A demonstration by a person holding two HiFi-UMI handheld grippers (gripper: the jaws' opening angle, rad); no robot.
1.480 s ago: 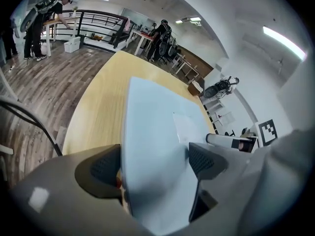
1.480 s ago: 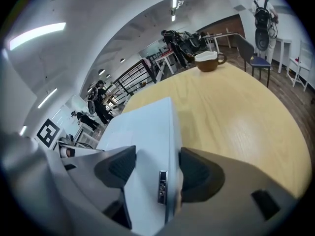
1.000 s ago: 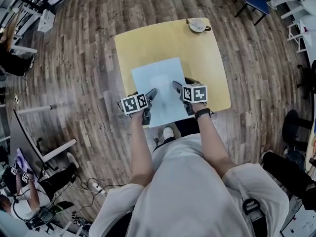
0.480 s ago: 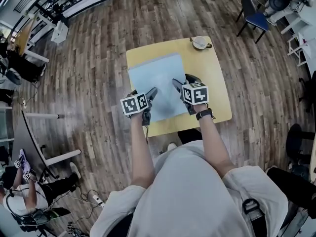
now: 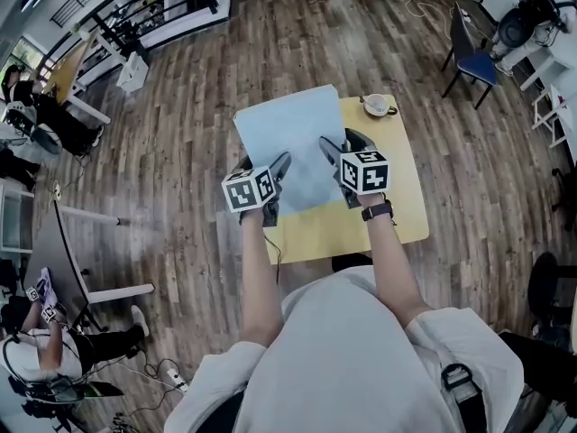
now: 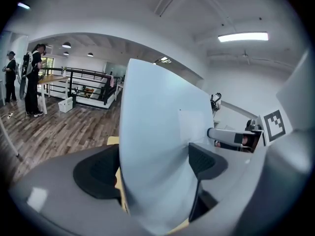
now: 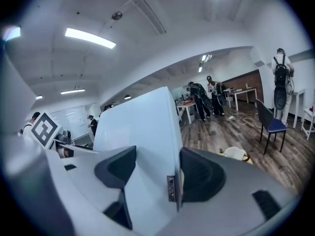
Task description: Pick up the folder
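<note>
A pale blue folder [image 5: 293,138] is lifted off the yellow table [image 5: 361,219], tilted up with its far edge raised. My left gripper [image 5: 278,168] is shut on the folder's near left part, and my right gripper [image 5: 329,150] is shut on its near right part. In the left gripper view the folder [image 6: 157,156] stands as a tall sheet clamped between the black pads [image 6: 204,162]. The folder [image 7: 142,132] fills the middle of the right gripper view, its edge pinched between the pads [image 7: 199,173].
A white cup on a saucer [image 5: 376,105] sits at the table's far right corner, seen too as the cup [image 7: 234,154] in the right gripper view. A blue chair [image 5: 471,43] stands at the right. Other people [image 5: 36,120] are at desks on the left. Wooden floor surrounds the table.
The folder has come up from lying flat on the table and now tilts upward, held by both grippers. The grippers have risen with it.
</note>
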